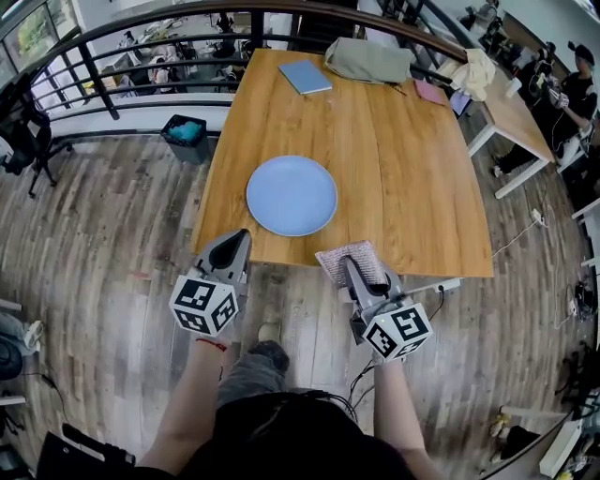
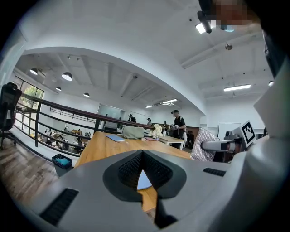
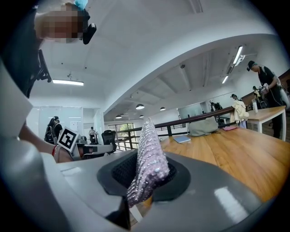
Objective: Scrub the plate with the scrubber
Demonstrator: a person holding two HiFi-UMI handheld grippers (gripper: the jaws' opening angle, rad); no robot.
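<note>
Head view shows my right tool [image 1: 348, 262] clamped on the scrubber [image 1: 330, 263], apart from the plate [image 1: 292, 195]. My left tool [image 1: 241, 235] is closed and empty. I judge scrubbing hasn't started.

Wooden table [image 1: 403, 169]: light plank top, the landmark for every entry below.
- Blue notebook [image 1: 305, 77]: flat on the table's far end, left of centre.
- Grey-green bag [image 1: 368, 61]: slumped on the table's far edge, near centre.
- Pink booklet [image 1: 430, 91]: at the table's far right corner.
- Cream cloth [image 1: 475, 73]: heaped just off the table's far right corner.
- White desk [image 1: 514, 117]: just beside the table's right side, at its far end.
- Person in black [image 1: 574, 94]: standing well to the table's right.
- Black bin [image 1: 186, 137], blue contents: on the floor by the table's far left corner.
- Dark railing [image 1: 141, 28]: curving behind the table's far end.
- Black office chair [image 1: 23, 141]: well left of the table.
</note>
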